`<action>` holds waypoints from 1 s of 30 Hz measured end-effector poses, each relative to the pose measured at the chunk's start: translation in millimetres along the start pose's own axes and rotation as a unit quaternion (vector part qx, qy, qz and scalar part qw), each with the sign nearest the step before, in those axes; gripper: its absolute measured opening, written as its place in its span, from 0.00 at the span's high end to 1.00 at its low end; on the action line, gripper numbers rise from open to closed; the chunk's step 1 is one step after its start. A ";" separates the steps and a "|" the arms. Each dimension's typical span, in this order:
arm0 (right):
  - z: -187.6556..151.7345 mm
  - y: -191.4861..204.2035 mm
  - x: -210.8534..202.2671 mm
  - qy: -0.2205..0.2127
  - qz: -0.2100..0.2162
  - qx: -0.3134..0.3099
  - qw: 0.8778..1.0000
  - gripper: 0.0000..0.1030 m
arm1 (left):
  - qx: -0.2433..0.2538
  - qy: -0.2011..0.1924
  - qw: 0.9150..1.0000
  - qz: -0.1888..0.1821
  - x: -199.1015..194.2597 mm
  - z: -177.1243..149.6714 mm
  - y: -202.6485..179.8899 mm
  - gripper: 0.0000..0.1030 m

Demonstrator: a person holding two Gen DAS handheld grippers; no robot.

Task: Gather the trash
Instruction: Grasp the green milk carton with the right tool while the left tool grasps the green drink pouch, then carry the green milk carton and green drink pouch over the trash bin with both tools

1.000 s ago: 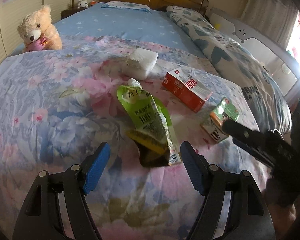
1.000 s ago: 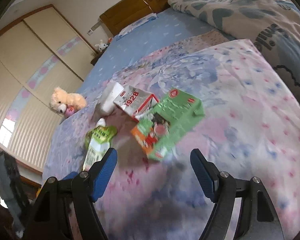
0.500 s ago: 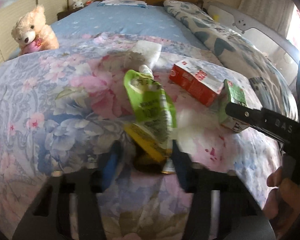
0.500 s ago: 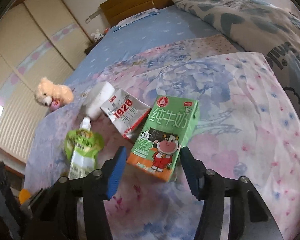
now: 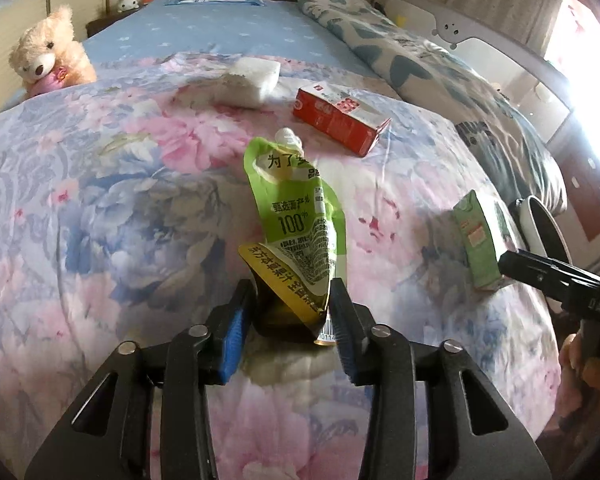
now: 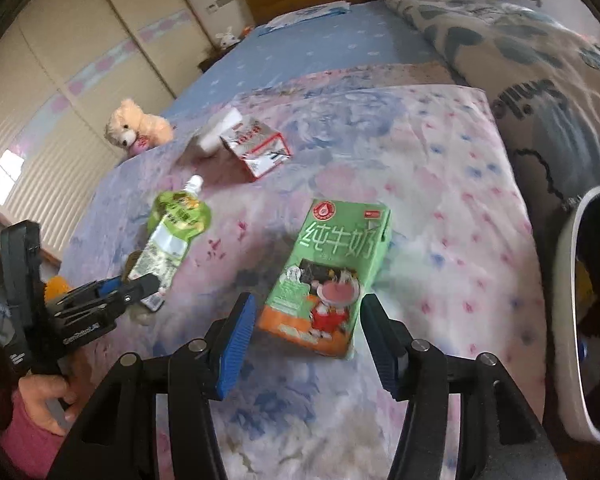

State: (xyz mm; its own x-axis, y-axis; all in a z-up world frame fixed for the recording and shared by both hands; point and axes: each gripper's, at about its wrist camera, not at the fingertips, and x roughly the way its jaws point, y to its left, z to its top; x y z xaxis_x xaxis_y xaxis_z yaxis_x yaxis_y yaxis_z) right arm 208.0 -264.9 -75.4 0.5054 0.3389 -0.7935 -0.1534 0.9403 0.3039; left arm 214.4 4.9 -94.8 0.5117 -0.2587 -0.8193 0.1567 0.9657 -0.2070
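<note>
Two pieces of trash held at once, one per hand. Left tongs clamp the bottom end of the green pouch, lifting its spout off the bed. Right tongs pinch the green milk carton by its lower end. Both likely bound for the white bin, just right of the carton.

Seen from the left gripper, bare floral quilt lies open from nine to eleven o'clock. At twelve, a white packet and red carton block the way; a teddy bear sits far off at ten. A white bin stands at three.
</note>
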 end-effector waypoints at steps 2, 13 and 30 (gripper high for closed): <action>-2.0 -1.2 -1.2 -0.019 -0.005 0.017 1.000 0.32 | -0.002 -0.006 1.000 0.011 -1.4 1.5 -0.8 0.42; -0.5 -5.4 16.6 -0.050 -0.036 0.057 0.996 0.51 | 0.007 -0.023 0.999 0.035 12.9 15.8 -1.9 0.70; -36.2 -50.4 -58.8 -0.106 0.001 0.105 0.989 0.54 | 0.068 -0.020 0.996 -0.054 -7.5 -3.7 -94.5 0.72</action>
State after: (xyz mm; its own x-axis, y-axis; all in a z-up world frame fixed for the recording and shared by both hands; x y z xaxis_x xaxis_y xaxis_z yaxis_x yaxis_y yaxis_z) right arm 155.3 -331.1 -63.1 0.6757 0.3048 -0.6712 0.0139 0.9050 0.4251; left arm 192.6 -84.3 -71.1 0.5189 -0.3651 -0.7729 0.3255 0.9205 -0.2163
